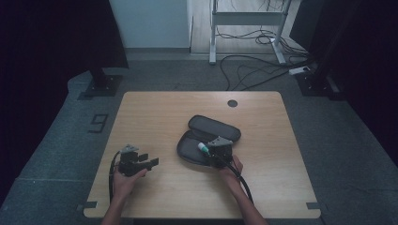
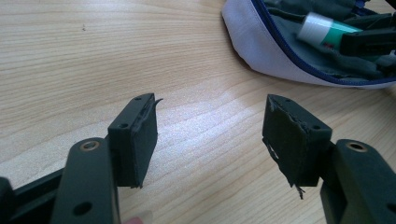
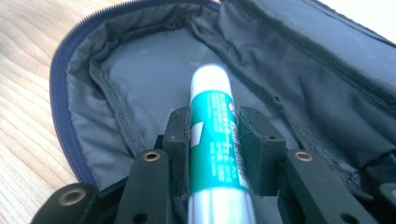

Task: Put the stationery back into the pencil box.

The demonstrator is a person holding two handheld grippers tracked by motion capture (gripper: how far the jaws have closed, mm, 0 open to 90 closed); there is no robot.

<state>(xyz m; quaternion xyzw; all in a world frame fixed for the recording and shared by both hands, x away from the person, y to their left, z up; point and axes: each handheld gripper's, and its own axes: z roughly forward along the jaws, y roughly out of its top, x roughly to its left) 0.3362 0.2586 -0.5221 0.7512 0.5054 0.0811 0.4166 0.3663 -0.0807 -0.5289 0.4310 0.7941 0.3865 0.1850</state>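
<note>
Light wooden table (image 1: 155,117) is bearing everything: your left gripper (image 2: 210,135) is sitting nearest with jaws gaping wide over bare wood; your right gripper (image 3: 215,135) is clamping a green-and-white glue stick (image 3: 212,140) inside the open grey zippered pencil case (image 3: 140,70).

A light wooden table (image 1: 155,112) with a round dark grommet (image 1: 232,103) is set on grey carpet (image 1: 56,154). Behind it, a pale wall (image 1: 150,23) and a white desk frame (image 1: 246,18) are seen, with black cables (image 1: 253,70) strewn across the floor. The sides are kept in deep shadow.
</note>
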